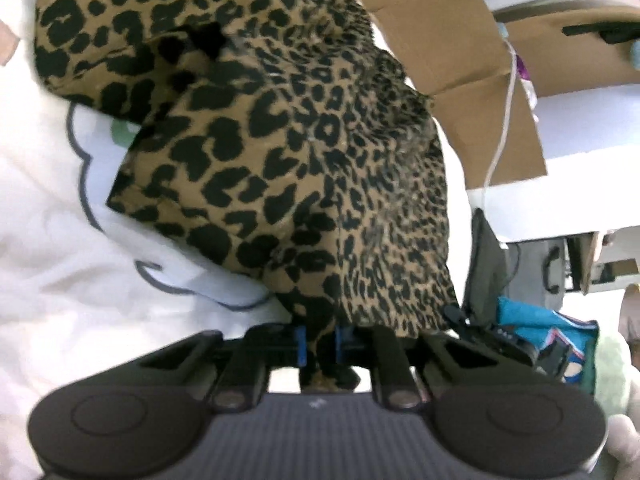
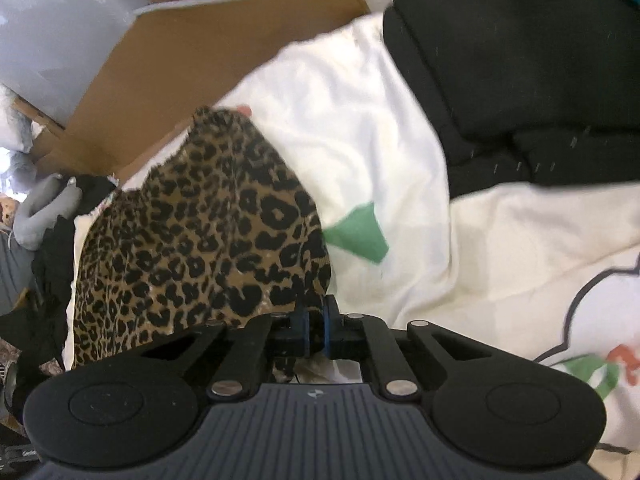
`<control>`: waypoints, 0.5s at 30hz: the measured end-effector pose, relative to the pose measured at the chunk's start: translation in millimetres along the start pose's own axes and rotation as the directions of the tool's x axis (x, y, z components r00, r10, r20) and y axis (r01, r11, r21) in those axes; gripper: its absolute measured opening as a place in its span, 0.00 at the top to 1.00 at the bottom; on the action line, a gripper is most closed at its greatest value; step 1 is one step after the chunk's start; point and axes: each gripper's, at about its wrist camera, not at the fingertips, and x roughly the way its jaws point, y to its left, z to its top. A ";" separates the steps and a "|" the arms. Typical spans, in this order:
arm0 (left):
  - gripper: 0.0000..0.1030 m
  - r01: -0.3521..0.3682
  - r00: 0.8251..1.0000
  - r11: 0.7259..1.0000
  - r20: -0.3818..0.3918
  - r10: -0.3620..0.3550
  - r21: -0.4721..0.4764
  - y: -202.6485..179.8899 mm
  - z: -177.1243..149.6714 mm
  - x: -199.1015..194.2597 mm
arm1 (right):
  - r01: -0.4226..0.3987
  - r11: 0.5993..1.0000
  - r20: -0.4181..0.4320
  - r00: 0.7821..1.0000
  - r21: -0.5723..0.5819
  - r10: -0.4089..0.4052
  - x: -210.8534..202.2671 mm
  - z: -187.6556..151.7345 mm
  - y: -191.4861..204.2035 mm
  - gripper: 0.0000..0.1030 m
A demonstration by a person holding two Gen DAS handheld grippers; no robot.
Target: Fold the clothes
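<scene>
Left wrist view: left gripper is clamped on a bunched edge of the leopard-print garment, cloth pinched between the blue pads. Rest of the garment drapes forward, part-folded over itself, lying on the white bedding with printed outlines.

Right wrist view: right gripper also closed, pads nipping the near edge of the same leopard-print garment, which lies to its left on the white bedding. Very little cloth is in the bite, so grip depth is hard to judge.

Likely reason for the two pinches: each hand takes one edge point so the piece can be lifted, tensioned and laid over in a fold. Judging by the rumpled shape, the fold is at an early stage.

Black garment sits further back on the bedding, well apart and untouched. Cardboard box stands behind the bed, with a white cable hanging across it, a snag risk if the lift swings that way.
</scene>
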 end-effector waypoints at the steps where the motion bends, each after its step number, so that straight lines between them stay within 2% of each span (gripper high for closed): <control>1: 0.90 0.013 1.000 1.000 -0.009 -0.013 0.012 -5.1 -0.4 -0.3 | 0.011 1.000 0.017 1.000 -0.005 -0.011 -5.1 2.3 2.1 0.96; 4: 0.90 0.054 0.998 0.998 -0.028 -0.053 0.042 -20.5 -0.4 1.4 | 0.049 0.998 0.078 0.996 -0.025 -0.047 -21.6 11.3 9.9 0.96; 9: 0.90 0.092 0.995 0.994 -0.039 -0.090 0.055 -34.4 -0.8 5.9 | 0.062 0.997 0.155 0.986 -0.050 -0.054 -40.7 27.7 23.5 0.96; 15: 0.90 0.100 0.993 0.993 -0.061 -0.097 0.059 -32.9 -8.4 11.6 | 0.091 0.994 0.183 0.980 -0.065 -0.077 -46.1 35.5 30.1 0.96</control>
